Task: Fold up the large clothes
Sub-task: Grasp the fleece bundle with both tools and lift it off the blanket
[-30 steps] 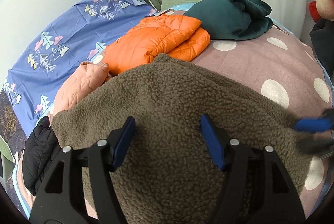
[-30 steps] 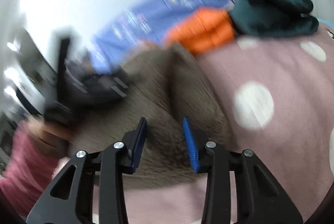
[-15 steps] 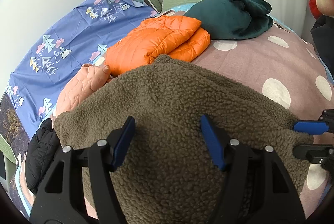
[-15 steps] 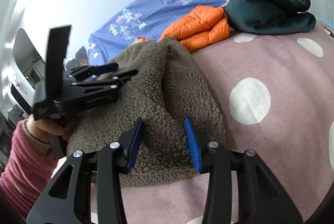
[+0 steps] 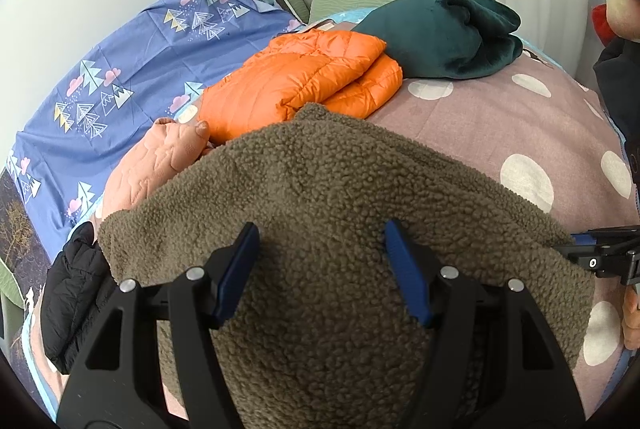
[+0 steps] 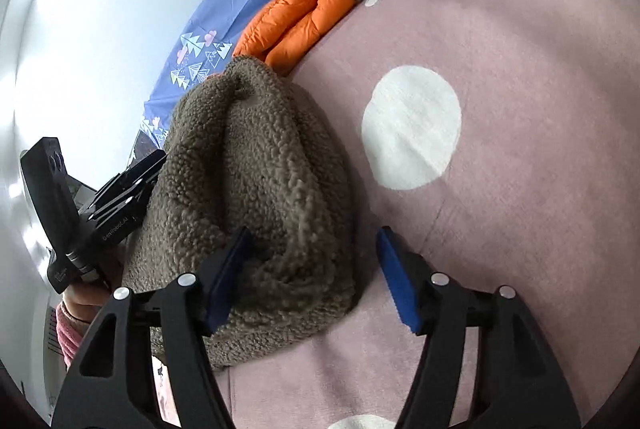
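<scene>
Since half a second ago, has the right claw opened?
Yes. The right claw now stands much wider: its right pad has swung out over the pink spotted sheet, clear of the brown fleece, which lies where it did.

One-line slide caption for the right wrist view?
Open right hand-held gripper poised at the brown fleece garment's edge on the polka-dot bedspread.

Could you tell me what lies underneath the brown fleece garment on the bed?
The brown fleece lies on the pink polka-dot cover, which shows along its right edge. On its left, it overlaps a peach quilted garment and a black jacket. Anything beneath its middle is hidden.
</scene>
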`<action>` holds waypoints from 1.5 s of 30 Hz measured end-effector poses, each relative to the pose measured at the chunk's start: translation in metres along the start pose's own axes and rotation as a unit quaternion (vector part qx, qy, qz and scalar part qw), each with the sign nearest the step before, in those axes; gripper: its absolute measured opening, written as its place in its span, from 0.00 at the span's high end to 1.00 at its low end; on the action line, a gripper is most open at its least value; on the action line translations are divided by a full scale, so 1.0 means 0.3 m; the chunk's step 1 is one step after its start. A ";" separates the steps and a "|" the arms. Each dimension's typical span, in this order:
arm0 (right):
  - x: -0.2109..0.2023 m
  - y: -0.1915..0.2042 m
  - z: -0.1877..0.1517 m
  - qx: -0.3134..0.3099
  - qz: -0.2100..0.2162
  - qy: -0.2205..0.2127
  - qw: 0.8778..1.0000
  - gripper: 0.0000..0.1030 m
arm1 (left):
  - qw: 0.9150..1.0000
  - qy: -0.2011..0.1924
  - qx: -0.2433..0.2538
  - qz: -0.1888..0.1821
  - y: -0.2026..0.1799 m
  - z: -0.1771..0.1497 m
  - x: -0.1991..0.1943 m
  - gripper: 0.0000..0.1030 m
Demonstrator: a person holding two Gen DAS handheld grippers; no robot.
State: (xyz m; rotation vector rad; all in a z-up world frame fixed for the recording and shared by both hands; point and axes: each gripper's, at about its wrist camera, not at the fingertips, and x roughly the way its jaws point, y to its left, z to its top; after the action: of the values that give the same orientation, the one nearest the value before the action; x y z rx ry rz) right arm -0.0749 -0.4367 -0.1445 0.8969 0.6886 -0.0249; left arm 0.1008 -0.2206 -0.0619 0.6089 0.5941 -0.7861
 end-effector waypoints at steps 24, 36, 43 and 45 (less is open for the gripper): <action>0.186 0.044 0.112 -0.025 0.049 0.066 0.996 0.53 | 0.952 -0.085 -0.293 -0.027 0.496 -0.213 -0.105 0.06; 0.215 0.036 0.130 -0.024 0.049 0.070 0.996 0.43 | 0.860 0.021 -0.456 -0.229 0.716 -0.369 0.357 0.02; 0.236 0.049 0.137 0.000 0.125 0.086 0.988 0.68 | 0.870 -0.021 -0.422 -0.254 0.683 -0.313 0.393 0.27; 0.199 0.090 0.127 -0.024 0.122 0.070 0.990 0.71 | 0.880 -0.040 -0.409 -0.238 0.671 -0.297 0.308 0.35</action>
State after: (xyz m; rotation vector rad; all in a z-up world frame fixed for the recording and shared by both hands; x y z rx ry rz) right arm 0.0007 -0.4317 -0.1426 0.9364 0.7031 0.2740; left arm 0.2882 -0.0892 -0.1305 -0.3694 0.9384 -0.9148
